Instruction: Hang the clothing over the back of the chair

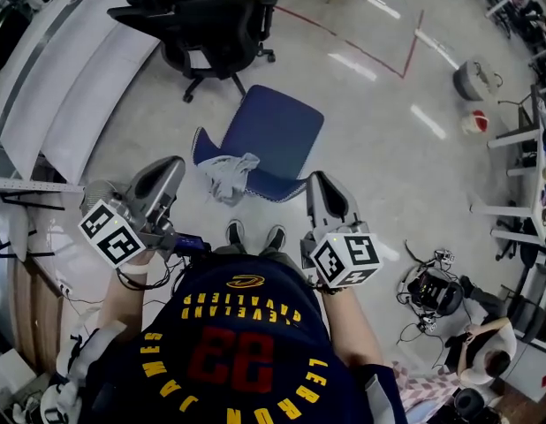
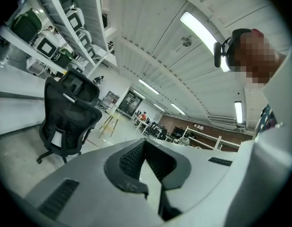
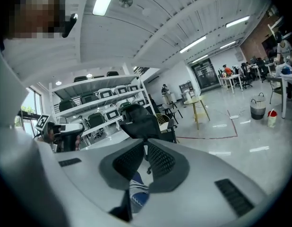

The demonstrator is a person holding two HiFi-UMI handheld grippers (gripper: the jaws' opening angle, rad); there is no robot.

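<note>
In the head view a blue chair (image 1: 277,131) stands on the floor just ahead of my feet. A pale grey garment (image 1: 227,175) is draped over its near edge, left of the middle. My left gripper (image 1: 170,168) is held up at the left of the chair, and its pads meet with nothing between them (image 2: 145,143). My right gripper (image 1: 321,185) is held up at the right of the chair, apart from the garment. Its pads also meet at the tip (image 3: 146,144). A bit of blue cloth with white stitching (image 3: 138,195) shows low behind them.
Black office chairs (image 1: 211,34) stand beyond the blue chair. White shelving (image 1: 70,87) runs along the left. Red tape (image 1: 361,51) marks the floor. Cables and gear (image 1: 432,290) lie at the right, near a seated person (image 1: 485,352). A yellow stool (image 3: 198,105) stands farther off.
</note>
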